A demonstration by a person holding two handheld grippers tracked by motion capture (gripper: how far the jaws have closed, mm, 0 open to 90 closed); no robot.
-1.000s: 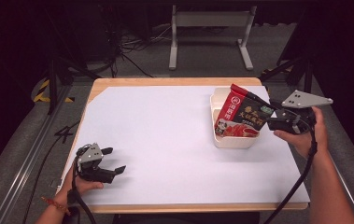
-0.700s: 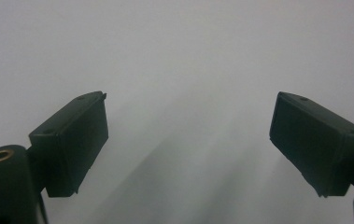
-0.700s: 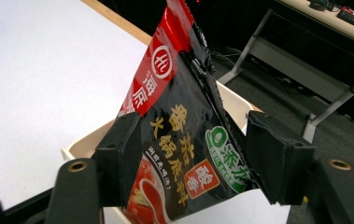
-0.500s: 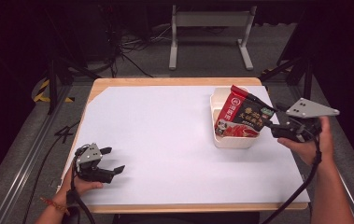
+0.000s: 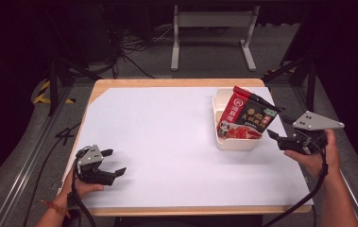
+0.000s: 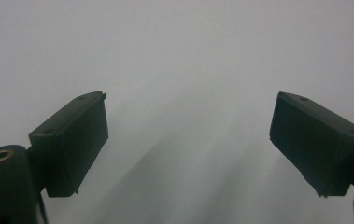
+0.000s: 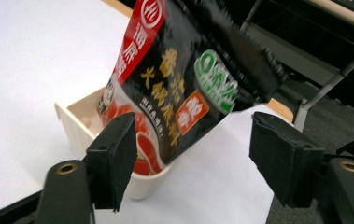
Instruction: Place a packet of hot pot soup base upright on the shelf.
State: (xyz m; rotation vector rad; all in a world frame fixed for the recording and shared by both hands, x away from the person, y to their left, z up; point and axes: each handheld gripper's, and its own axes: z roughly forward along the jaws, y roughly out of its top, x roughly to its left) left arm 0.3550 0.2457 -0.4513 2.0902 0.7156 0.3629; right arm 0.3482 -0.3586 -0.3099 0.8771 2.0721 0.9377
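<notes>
At the right edge of the white-covered tabletop (image 5: 167,142), a glossy red-and-black foil food pouch (image 5: 245,115) stands tilted in a shallow cream rectangular plastic tub (image 5: 235,143), its lower end down inside and its top leaning out over the tub's right rim. That placement looks finished: nothing grips the pouch. The right claw (image 5: 275,135) sits just beside the tub on its right, apart from both tub and pouch. Its jaws have just been opening and now stand wide; in the right gripper view the pouch (image 7: 179,79) lies ahead of the pads, not between them, with clear gaps on both sides. The left claw (image 5: 112,163) rests low near the front left corner of the tabletop, well apart from the tub, its jaws spread with only bare white surface between them. What seems left, judging by how things lie, is drawing the right hand clear; whether the pouch needs settling flatter into the tub I cannot tell.
</notes>
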